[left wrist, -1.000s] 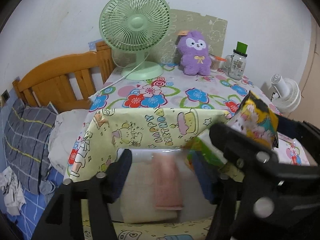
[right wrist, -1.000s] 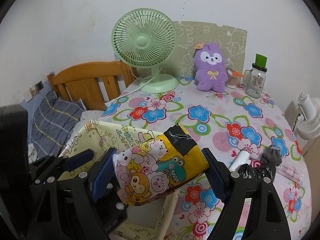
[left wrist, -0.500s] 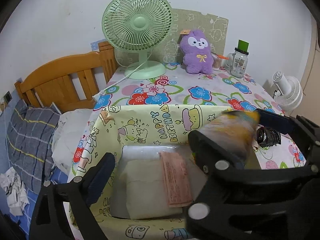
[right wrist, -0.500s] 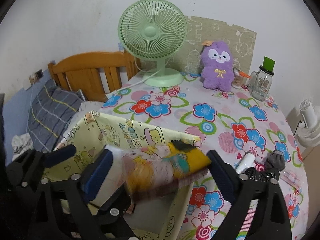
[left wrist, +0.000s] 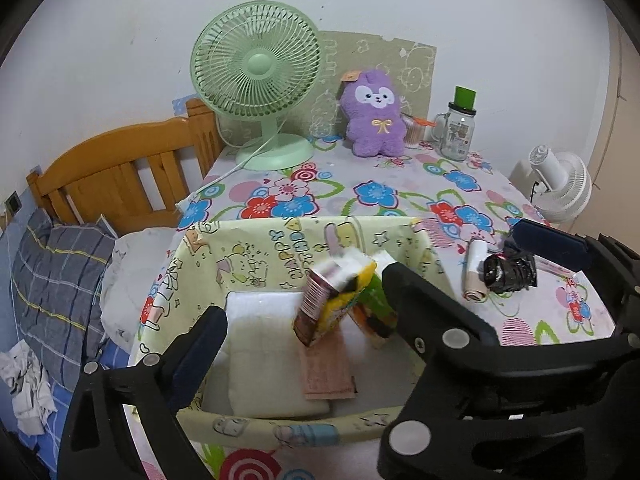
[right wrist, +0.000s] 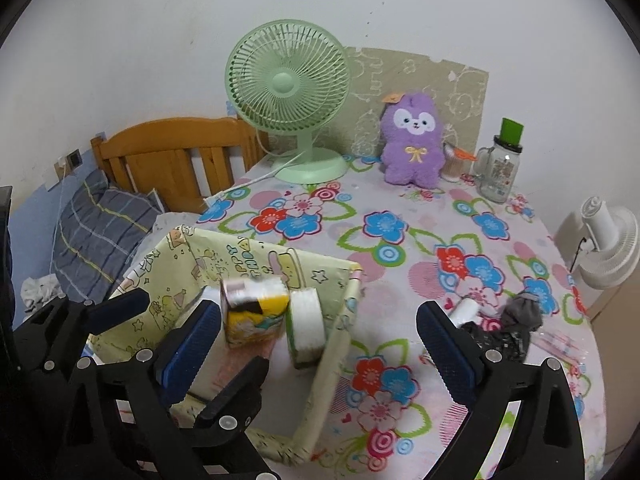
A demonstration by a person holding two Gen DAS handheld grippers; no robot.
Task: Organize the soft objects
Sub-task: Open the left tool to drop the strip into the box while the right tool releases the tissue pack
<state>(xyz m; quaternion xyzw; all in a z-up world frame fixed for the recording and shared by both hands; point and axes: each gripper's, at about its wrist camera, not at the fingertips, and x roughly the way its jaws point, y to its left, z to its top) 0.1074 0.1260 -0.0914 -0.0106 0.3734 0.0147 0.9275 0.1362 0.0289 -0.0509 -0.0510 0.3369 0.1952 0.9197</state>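
Observation:
A yellow cartoon-print pack (left wrist: 336,304) (right wrist: 256,316) stands tilted and blurred inside the yellow fabric box (left wrist: 280,248) (right wrist: 188,264), free of any pad. Beside it leans a green-and-white tissue pack (left wrist: 376,308) (right wrist: 306,324). Under them lie a pink towel (left wrist: 328,372) and white folded cloth (left wrist: 264,344). My left gripper (left wrist: 308,320) hangs open over the box. My right gripper (right wrist: 318,320) is over the box's right wall, its jaws opening with nothing pressed between them. A purple plush (left wrist: 374,116) (right wrist: 414,140) sits at the back of the table.
On the flowered tablecloth right of the box lie a white roll (right wrist: 464,310), a grey sock (right wrist: 520,312) and a black bundle (left wrist: 510,274). A green fan (right wrist: 288,84) and a glass jar (right wrist: 500,172) stand at the back. A wooden headboard (left wrist: 120,172) and pillow are left.
Both grippers opened wide. The yellow pack left the right gripper's pads and dropped into the box next to the tissue pack.

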